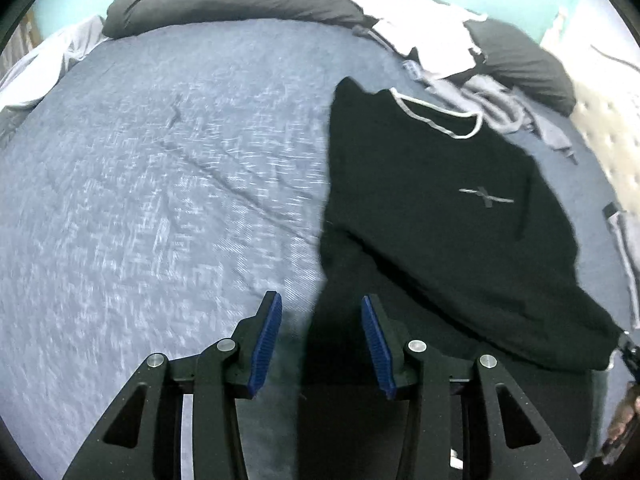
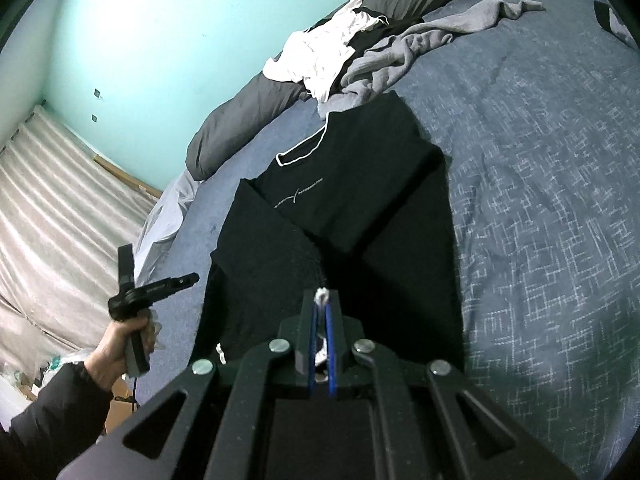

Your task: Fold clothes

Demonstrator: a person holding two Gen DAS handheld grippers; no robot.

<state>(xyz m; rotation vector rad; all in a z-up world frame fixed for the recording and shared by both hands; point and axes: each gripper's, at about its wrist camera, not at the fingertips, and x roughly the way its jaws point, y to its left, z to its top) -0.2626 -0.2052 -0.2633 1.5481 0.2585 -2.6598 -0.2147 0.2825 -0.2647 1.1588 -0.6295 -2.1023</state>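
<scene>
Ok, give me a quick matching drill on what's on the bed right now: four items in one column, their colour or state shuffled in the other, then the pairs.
Items:
1. left gripper
2. right gripper
3. T-shirt
4. crumpled garment near the pillows

States:
A. grey, bunched up
B. open, holding nothing
C. black, white-edged collar, sides folded in
D. shut on fabric at the near edge of the T-shirt

Pairs: 1-B, 2-D, 3-C, 4-A
</scene>
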